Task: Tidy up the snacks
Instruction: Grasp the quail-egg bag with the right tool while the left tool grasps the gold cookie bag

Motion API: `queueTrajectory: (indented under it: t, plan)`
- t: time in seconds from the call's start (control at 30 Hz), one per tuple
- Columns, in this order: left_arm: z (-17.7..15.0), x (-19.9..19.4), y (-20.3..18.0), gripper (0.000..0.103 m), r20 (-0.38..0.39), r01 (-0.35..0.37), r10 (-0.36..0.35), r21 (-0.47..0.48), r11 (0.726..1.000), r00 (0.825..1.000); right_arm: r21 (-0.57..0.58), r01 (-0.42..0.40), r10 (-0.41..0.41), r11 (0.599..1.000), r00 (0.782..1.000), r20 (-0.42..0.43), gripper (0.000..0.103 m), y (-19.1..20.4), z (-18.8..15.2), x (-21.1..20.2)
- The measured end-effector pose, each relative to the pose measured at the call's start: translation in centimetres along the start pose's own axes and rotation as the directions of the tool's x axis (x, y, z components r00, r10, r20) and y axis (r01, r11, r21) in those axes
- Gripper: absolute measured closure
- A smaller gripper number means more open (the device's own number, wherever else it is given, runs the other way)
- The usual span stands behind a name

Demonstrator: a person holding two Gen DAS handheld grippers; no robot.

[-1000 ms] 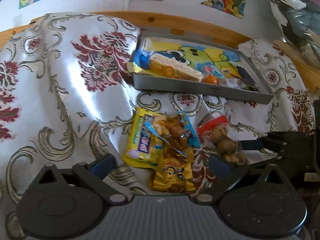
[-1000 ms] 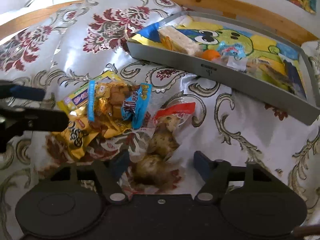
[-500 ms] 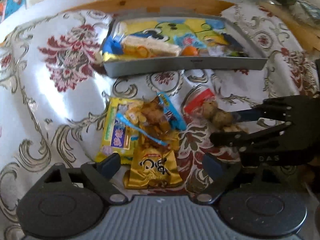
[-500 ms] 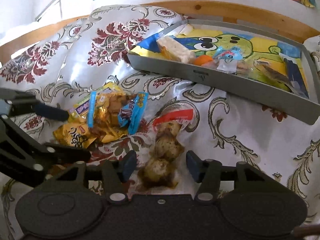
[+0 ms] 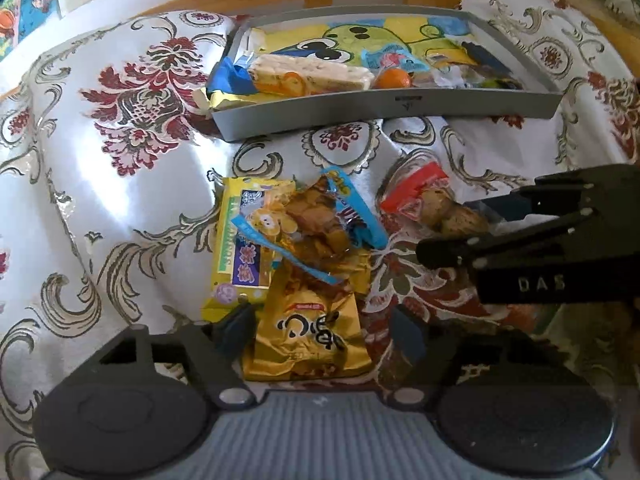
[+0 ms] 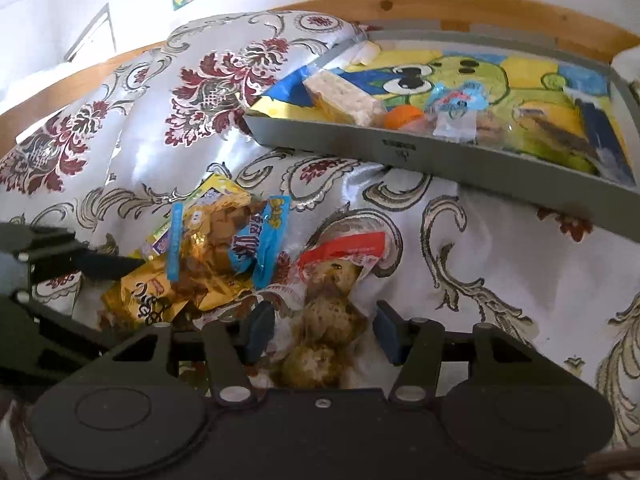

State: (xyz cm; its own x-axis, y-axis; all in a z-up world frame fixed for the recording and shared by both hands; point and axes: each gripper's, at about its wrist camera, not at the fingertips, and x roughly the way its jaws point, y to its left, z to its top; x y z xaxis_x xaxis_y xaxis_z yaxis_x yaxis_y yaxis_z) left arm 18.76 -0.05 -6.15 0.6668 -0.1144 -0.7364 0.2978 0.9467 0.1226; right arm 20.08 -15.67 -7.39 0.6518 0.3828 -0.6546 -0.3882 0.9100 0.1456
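The left gripper (image 5: 322, 330) straddles the gold snack packet (image 5: 310, 330), jaws spread; the blue-edged bag (image 5: 316, 224) overlapping it may drag along. The right gripper (image 6: 320, 330), also released, brackets the clear bag of brown balls (image 6: 326, 320); that slippery film may slide out. Beyond both, the grey tray (image 6: 440, 154) holds a wafer bar (image 6: 344, 98), an orange sweet (image 6: 402, 116) and small packets.

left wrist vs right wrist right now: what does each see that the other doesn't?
Left wrist only: the left gripper open astride the gold packet, the whole yellow packet, and the right gripper from the side, marked DAS.

Right wrist only: the right gripper open astride the clear bag of brown balls, and a wall outlet.

Both: the grey tray with snacks and an orange inside, the blue-edged packet, the floral cloth, the wooden rail.
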Motion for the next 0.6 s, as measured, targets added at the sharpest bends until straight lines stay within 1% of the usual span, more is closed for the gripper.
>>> queueTrajectory:
  t: [0.13, 0.23, 0.33, 0.5, 0.6]
  plan:
    - [-0.15, 0.24, -0.55, 0.033, -0.001, -0.041, 0.041, 0.03, 0.999, 0.999, -0.027, 0.006, -0.006, 1.0, 1.0, -0.008, 0.046, 0.37, -0.18, 0.21]
    - [-0.03, 0.5, -0.85, 0.043, -0.005, -0.046, 0.046, 0.047, 0.998, 0.999, -0.031, 0.001, -0.001, 1.0, 1.0, -0.008, 0.046, 0.34, -0.23, 0.14]
    - [0.06, 0.68, -0.89, 0.046, -0.011, -0.055, 0.056, 0.043, 0.998, 0.998, -0.026, -0.003, 0.002, 1.0, 1.0, -0.008, 0.047, 0.21, -0.24, 0.05]
    - [0.04, 0.6, -0.81, 0.049, -0.018, -0.052, 0.053, 0.028, 0.998, 0.998, -0.058, 0.004, -0.005, 0.998, 1.0, -0.011, 0.053, 0.68, -0.44, -0.12]
    - [0.16, 0.37, -0.61, 0.051, -0.033, -0.043, 0.043, 0.001, 0.999, 0.999, -0.08, 0.005, -0.007, 0.997, 1.0, -0.019, 0.057, 0.93, -0.53, -0.26]
